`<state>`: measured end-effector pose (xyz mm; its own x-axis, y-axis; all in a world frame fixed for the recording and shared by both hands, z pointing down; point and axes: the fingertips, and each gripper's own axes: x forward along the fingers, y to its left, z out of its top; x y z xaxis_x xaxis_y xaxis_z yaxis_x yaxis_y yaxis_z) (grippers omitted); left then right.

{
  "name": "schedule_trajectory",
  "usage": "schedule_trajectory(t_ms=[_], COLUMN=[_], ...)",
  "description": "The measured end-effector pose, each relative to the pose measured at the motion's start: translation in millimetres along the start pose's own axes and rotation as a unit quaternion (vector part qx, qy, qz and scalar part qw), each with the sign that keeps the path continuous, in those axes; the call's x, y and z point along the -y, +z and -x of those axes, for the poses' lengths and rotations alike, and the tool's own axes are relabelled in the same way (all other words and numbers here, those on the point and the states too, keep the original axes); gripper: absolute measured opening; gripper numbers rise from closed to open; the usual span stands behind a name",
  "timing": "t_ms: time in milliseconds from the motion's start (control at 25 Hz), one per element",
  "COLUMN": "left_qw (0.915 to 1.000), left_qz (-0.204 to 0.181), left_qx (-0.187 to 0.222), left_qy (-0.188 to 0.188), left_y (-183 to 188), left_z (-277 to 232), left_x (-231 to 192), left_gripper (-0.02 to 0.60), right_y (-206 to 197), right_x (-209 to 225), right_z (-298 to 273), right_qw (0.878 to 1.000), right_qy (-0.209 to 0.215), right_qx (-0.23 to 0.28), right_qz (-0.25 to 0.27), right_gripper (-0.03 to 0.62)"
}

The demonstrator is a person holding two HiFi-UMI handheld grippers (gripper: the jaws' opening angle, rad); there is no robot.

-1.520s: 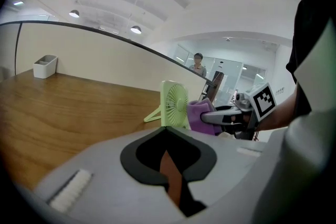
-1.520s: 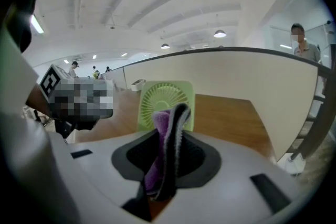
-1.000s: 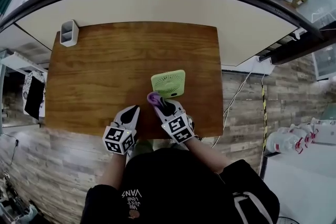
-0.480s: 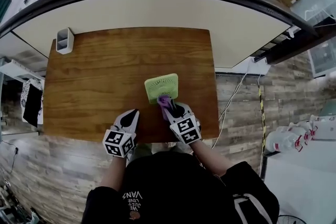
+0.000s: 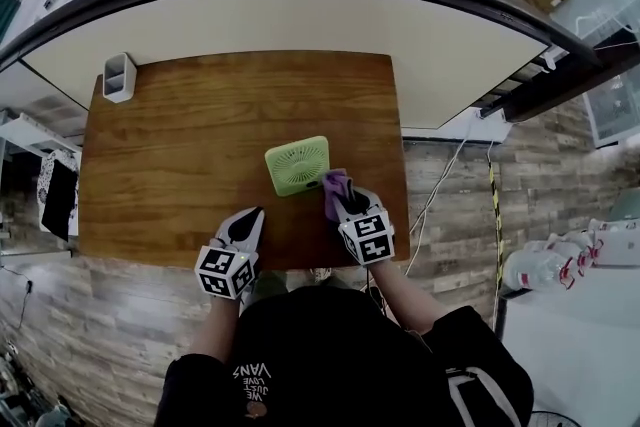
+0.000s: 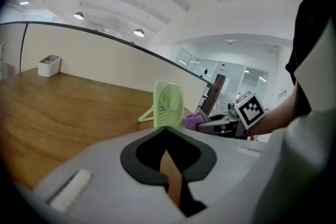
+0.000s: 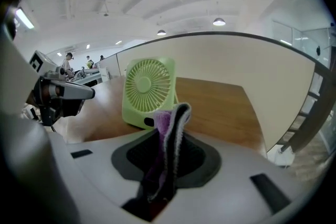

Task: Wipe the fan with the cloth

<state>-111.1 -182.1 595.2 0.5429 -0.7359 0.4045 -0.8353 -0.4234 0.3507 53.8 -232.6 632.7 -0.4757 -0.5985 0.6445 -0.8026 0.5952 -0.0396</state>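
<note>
A small light-green square fan (image 5: 297,164) stands upright on the wooden table (image 5: 200,135), propped on its stand; it also shows as the fan (image 7: 148,91) and the fan (image 6: 168,105). My right gripper (image 5: 338,187) is shut on a purple cloth (image 5: 336,182), held at the fan's right side, close to its edge. The cloth (image 7: 169,134) sticks up from between the jaws. My left gripper (image 5: 249,215) is shut and empty near the table's front edge, left of the fan. In the left gripper view the closed jaws point toward the fan, with the right gripper (image 6: 210,122) beside it.
A white rectangular holder (image 5: 118,76) stands at the table's far left corner. A cream curved partition (image 5: 300,20) runs behind the table. A cable (image 5: 440,185) hangs off the table's right side over the wood-plank floor.
My right gripper with the cloth has swept rightward from the fan's front-left to its right side. The left gripper has stayed near the front edge.
</note>
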Motion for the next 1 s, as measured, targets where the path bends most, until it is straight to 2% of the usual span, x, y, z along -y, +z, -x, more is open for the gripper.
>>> schedule_trajectory(t_ms=[280, 440, 640, 1000], left_qw=[0.9996, 0.9977, 0.9888, 0.9797], left_qz=[0.008, 0.021, 0.052, 0.039], left_qx=[0.012, 0.04, 0.104, 0.147], left_qy=[0.024, 0.051, 0.093, 0.131], left_y=[-2.8, 2.2, 22.7, 50.1], left_z=[5.2, 9.8, 25.9, 81.8], left_x=[6.6, 14.4, 24.0, 39.7], left_gripper=[0.011, 0.011, 0.011, 0.011], right_y=[0.2, 19.9, 51.3, 92.8], right_x=[18.6, 11.9, -5.9, -38.0], right_z=[11.9, 31.8, 63.0, 113.7], right_qw=[1.0, 0.998, 0.991, 0.978], right_qy=[-0.009, 0.025, 0.083, 0.121], right_qx=[0.01, 0.049, 0.101, 0.167], right_qz=[-0.015, -0.007, 0.012, 0.021], right_gripper=[0.094, 0.094, 0.094, 0.094])
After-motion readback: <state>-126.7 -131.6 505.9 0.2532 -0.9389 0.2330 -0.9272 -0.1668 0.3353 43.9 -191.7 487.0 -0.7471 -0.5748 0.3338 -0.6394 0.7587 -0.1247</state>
